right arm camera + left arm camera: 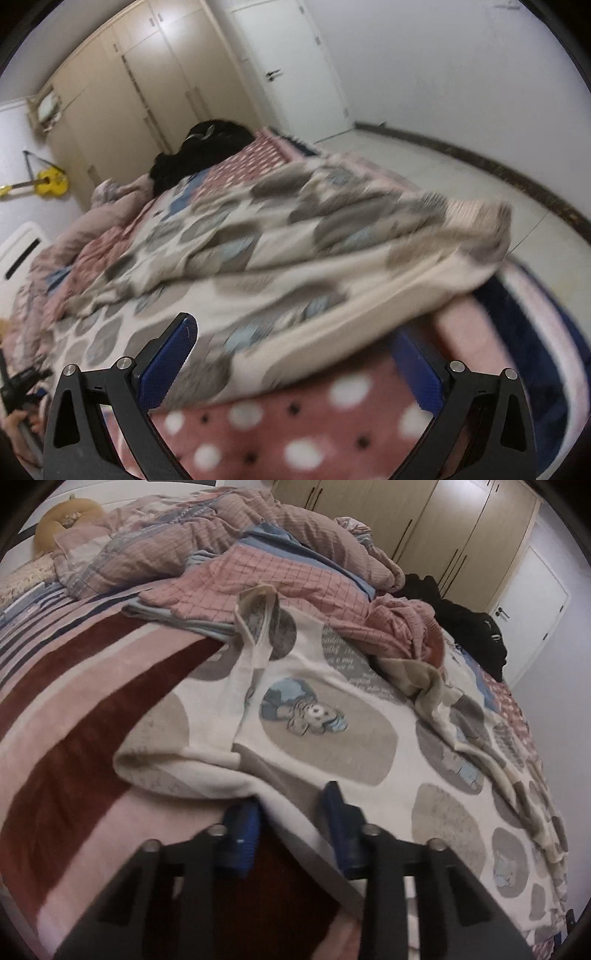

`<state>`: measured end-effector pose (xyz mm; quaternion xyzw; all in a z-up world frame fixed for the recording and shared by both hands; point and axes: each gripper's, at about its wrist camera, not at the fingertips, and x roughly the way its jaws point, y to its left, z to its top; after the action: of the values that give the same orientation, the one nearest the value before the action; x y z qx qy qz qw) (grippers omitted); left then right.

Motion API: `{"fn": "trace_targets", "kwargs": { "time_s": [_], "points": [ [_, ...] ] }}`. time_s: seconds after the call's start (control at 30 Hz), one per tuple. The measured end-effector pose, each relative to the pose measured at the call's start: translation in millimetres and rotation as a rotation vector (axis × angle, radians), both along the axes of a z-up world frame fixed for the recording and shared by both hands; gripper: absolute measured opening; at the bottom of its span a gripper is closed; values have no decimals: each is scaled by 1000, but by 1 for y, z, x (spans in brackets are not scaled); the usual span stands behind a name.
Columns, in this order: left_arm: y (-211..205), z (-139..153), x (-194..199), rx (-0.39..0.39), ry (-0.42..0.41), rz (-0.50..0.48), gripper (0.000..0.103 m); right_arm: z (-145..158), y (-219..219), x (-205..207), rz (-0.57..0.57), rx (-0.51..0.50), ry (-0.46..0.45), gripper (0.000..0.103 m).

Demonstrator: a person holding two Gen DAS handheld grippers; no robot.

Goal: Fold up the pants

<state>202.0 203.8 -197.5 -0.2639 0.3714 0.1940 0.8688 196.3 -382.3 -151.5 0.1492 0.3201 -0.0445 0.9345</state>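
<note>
The pants (332, 716) are cream fleece with grey and beige ovals and cartoon prints, spread across the bed; they also show in the right wrist view (295, 236). My left gripper (291, 805) has its blue-padded fingers (242, 830) on either side of the pants' near edge, pinching a fold of it. My right gripper (295, 350) is wide open, its left finger (166, 365) over the cloth and its right finger (417, 373) partly under the pants' near edge. The right wrist view is blurred.
A striped pink and maroon blanket (74, 720) covers the bed. A rumpled checked duvet (258, 554) and black clothes (465, 627) lie at the far side. Wardrobe doors (424, 524), a white door (295, 66) and bare floor (461, 184) lie beyond.
</note>
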Motion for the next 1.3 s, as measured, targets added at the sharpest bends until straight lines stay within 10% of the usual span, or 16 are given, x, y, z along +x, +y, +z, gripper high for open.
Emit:
{"fn": "trace_targets", "kwargs": {
  "time_s": [0.07,0.23,0.3,0.73,1.0,1.3],
  "points": [
    [1,6,-1,13,-14,-11,8,3,-9,7,-34,-23,7,92],
    [-13,31,-15,132,-80,-54,2,3,-22,16,-61,-61,85,20],
    [-16,44,-22,139,-103,-72,2,6,-24,14,-36,-59,87,7],
    [-22,122,37,244,-73,-249,2,92,-7,34,276,-99,50,4],
    [-10,152,174,199,71,-303,2,122,-17,163,285,-104,152,4],
    [-3,124,295,228,177,-270,7,88,-34,288,185,-147,232,4]
  ]
}}
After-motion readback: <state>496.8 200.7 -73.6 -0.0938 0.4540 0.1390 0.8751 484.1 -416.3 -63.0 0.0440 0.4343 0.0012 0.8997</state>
